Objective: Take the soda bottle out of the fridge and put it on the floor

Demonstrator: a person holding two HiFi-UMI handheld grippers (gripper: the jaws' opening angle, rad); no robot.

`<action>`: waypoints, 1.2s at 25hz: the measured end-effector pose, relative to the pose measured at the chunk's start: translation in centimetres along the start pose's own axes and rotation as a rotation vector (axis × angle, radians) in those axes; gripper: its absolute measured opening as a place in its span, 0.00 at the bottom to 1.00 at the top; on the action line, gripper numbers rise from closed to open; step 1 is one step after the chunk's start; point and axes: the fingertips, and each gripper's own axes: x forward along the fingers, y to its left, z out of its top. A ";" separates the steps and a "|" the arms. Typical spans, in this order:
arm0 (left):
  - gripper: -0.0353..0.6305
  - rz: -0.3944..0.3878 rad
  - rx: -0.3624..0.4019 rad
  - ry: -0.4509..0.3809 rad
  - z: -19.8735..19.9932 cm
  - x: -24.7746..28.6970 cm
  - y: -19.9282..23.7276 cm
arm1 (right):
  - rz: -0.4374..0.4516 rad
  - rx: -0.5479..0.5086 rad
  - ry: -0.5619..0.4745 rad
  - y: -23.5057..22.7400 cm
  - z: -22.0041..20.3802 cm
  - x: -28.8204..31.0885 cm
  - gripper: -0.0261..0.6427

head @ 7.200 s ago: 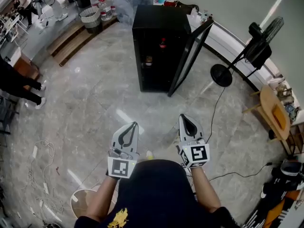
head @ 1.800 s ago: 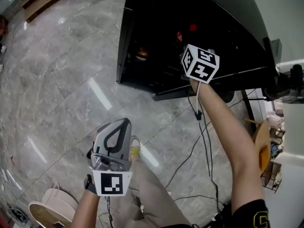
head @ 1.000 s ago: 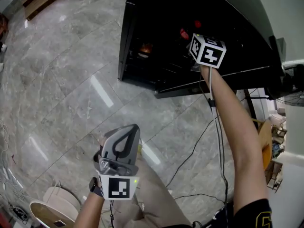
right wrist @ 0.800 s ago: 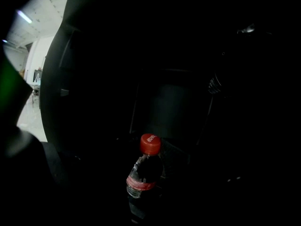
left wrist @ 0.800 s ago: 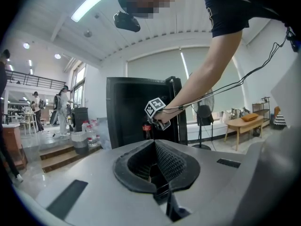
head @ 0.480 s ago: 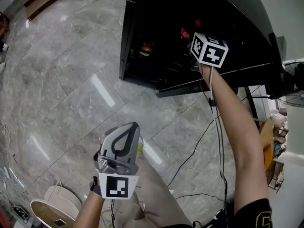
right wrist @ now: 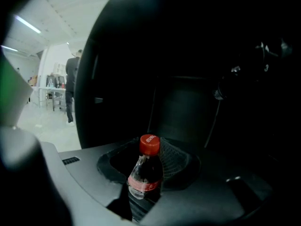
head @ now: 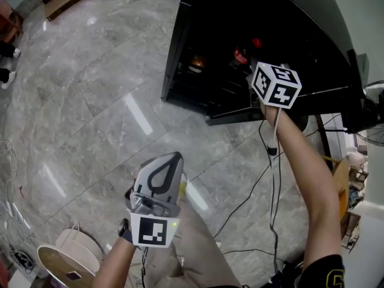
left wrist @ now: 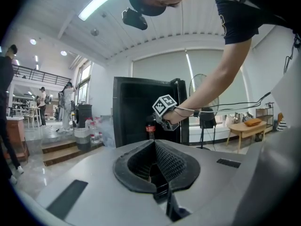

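Right arm (head: 298, 161) stretched to fridge (head: 207, 23) — right tool (right wrist: 153, 162) just closing on soda bottle (right wrist: 146, 173).

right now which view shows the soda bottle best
The right gripper view: the soda bottle sits close and central, red cap and label clear. The left gripper view shows it small at the fridge. The head view gives only a red glimpse.

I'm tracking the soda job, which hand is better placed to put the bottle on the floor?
Right. The right gripper has just been closing its jaws on the bottle at the fridge; the left gripper is shut, empty, away from it.
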 end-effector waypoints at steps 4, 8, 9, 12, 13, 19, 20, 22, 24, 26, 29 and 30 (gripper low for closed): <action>0.08 0.004 0.002 -0.006 0.1 -0.3 0.0 | 0.052 0.016 -0.017 1.9 0.0 -1.4 0.23; 0.08 0.009 0.005 -0.009 0.1 -0.6 0.1 | 0.092 0.003 -0.022 3.3 -0.5 -2.9 0.23; 0.08 0.012 0.005 -0.009 0.0 -0.6 0.2 | 0.101 -0.002 -0.022 3.7 -0.7 -3.3 0.23; 0.08 0.018 0.008 -0.007 -0.2 -0.9 0.4 | 0.127 0.003 -0.022 4.7 -1.3 -4.5 0.23; 0.08 0.021 0.007 -0.006 -0.3 -1.0 0.5 | 0.136 0.008 -0.021 5.1 -1.5 -4.8 0.23; 0.08 0.051 -0.014 -0.005 -1.0 -1.5 0.9 | 0.200 -0.020 -0.001 8.2 -3.8 -6.3 0.23; 0.08 0.057 -0.019 -0.004 -1.2 -1.6 0.9 | 0.212 -0.033 0.005 8.8 -4.3 -6.4 0.23; 0.08 0.063 -0.028 0.001 -1.6 -1.8 1.1 | 0.242 -0.075 0.016 10.2 -5.5 -6.7 0.23; 0.08 0.066 -0.033 0.009 -2.2 -1.9 1.2 | 0.277 -0.123 0.034 11.6 -7.0 -6.8 0.23; 0.08 0.068 -0.040 0.020 -3.0 -2.0 1.3 | 0.315 -0.173 0.057 13.1 -8.8 -7.0 0.23; 0.08 0.072 -0.045 0.029 -4.0 -2.2 1.7 | 0.370 -0.235 0.101 15.2 -11.4 -7.2 0.23; 0.08 0.076 -0.049 0.033 -4.3 -2.3 1.9 | 0.388 -0.251 0.117 15.9 -12.2 -7.2 0.23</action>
